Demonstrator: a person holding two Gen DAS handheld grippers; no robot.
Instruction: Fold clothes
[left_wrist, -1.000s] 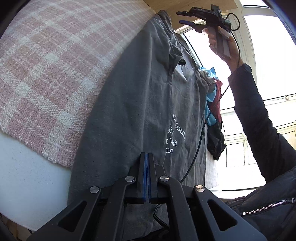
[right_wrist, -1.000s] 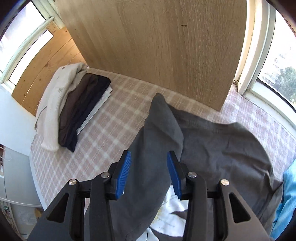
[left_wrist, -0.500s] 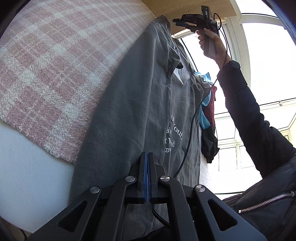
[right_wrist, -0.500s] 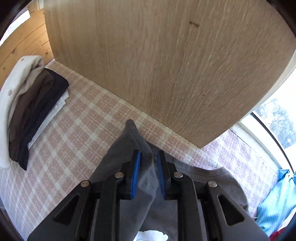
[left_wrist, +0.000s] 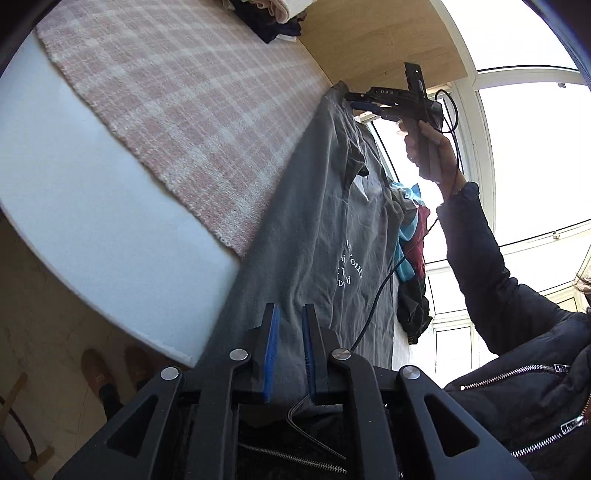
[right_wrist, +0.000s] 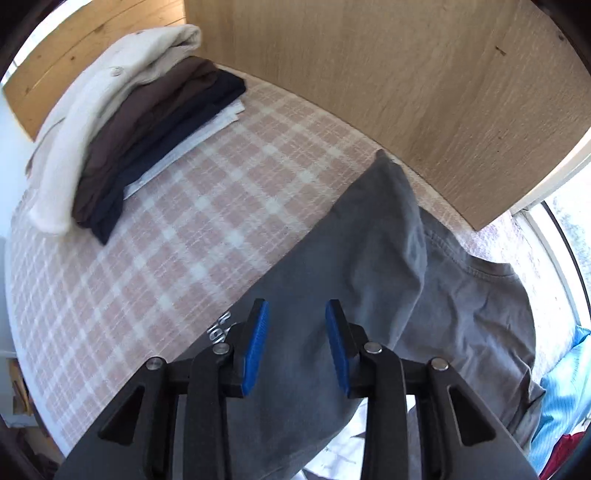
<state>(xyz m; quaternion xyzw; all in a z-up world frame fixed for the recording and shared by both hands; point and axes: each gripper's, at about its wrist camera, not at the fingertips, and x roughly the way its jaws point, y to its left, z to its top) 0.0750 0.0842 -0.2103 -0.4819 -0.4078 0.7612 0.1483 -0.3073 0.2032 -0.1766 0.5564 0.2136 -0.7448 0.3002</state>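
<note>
Opening: both grippers' fingers over grey T-shirt (right_wrist: 343, 258).

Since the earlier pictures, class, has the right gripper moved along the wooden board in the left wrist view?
Yes. The right gripper has dropped from the wooden board's lower edge toward the grey T-shirt's top corner, its jaws opening.
</note>
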